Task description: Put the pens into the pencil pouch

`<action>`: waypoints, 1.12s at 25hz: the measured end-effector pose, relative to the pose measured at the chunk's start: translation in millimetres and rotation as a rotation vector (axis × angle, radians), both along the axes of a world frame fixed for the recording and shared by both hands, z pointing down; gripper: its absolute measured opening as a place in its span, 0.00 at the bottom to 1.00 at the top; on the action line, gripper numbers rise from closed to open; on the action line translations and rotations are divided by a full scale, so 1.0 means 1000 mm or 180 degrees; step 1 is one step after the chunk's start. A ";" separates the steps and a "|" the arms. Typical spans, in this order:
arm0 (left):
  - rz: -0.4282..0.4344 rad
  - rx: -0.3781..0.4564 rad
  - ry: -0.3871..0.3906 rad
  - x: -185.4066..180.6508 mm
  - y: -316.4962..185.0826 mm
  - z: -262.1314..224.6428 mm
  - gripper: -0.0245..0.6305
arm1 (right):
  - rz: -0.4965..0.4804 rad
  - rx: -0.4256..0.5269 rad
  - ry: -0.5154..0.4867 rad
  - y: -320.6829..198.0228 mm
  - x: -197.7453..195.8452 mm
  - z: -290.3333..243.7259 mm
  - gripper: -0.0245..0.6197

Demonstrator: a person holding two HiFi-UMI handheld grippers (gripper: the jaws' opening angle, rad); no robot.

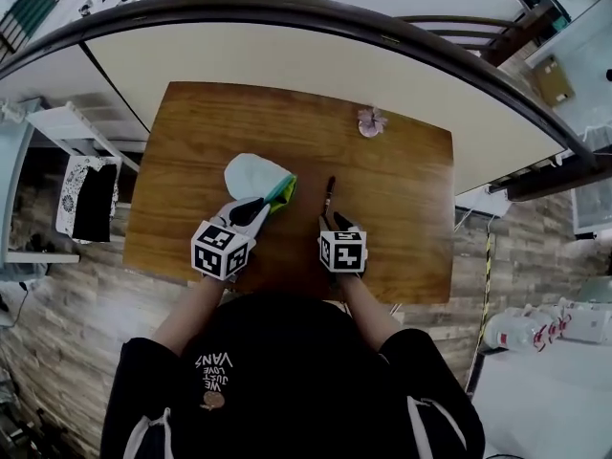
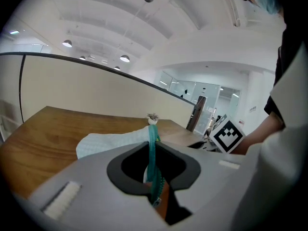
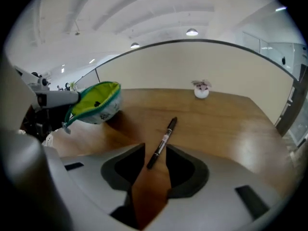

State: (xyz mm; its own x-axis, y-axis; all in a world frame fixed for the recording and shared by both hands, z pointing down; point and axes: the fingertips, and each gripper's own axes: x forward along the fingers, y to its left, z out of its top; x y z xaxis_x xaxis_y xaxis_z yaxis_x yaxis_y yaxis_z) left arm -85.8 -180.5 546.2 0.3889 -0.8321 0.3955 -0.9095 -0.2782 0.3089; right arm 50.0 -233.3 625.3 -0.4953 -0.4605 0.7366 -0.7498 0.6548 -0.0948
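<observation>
A pale pencil pouch with a green lining and teal zipper lies left of centre on the wooden table. My left gripper is shut on the pouch's zipper edge, holding its mouth up; the pouch's white body spreads out beyond the jaws. A black pen lies on the table to the right of the pouch. My right gripper stands open just behind it. In the right gripper view the pen's near end lies between the open jaws, untouched, and the open pouch hangs at the left.
A small pink-and-white object sits near the table's far edge, also seen as the round white thing. A curved white partition rises behind the table. The table's front edge is close to the person's body.
</observation>
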 end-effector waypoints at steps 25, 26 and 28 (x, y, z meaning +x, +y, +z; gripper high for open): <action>0.0107 -0.0179 0.0041 -0.018 0.007 0.017 0.11 | 0.0234 -0.0022 0.0026 0.026 0.007 -0.003 0.11; 0.0133 -0.0179 0.0038 -0.017 0.006 0.017 0.11 | 0.0212 -0.0002 -0.0026 0.032 0.005 -0.009 0.11; 0.0187 -0.0183 0.0025 -0.017 0.003 0.019 0.11 | 0.0168 0.0038 -0.0138 0.043 -0.001 -0.023 0.11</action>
State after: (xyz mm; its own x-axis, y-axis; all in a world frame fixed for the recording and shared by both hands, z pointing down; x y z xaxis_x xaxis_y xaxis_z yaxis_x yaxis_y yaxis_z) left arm -103.0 -177.2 564.8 0.4396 -0.7837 0.4389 -0.8896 -0.3126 0.3330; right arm 48.7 -190.0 602.3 -0.5015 -0.4955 0.7092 -0.7787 0.6157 -0.1204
